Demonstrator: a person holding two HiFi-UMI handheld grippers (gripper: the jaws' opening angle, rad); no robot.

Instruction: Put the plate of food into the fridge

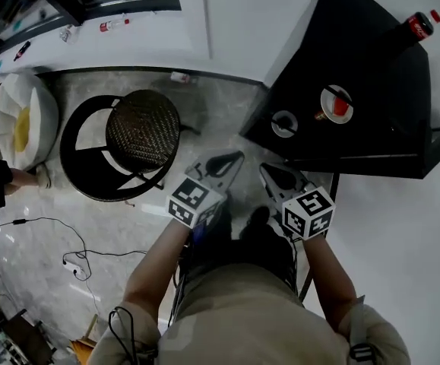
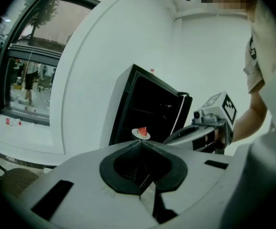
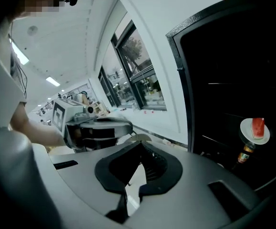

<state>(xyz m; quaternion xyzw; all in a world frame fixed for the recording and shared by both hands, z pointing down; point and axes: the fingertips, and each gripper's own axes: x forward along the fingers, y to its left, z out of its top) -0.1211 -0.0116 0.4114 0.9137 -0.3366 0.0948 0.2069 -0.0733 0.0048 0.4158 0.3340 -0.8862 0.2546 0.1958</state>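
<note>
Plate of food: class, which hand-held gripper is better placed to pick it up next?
Probably right: the plate of food sits nearer the right hand-held gripper than the left hand-held gripper. Both are shut and empty.

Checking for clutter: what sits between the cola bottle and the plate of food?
Head view: only bare black fridge between cola bottle and plate of food.

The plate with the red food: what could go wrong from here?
The left tongs and right tongs are shut and empty; they must open before reaching the plate, or they could knock it. A bottle shows just below the plate and might be bumped.
</note>
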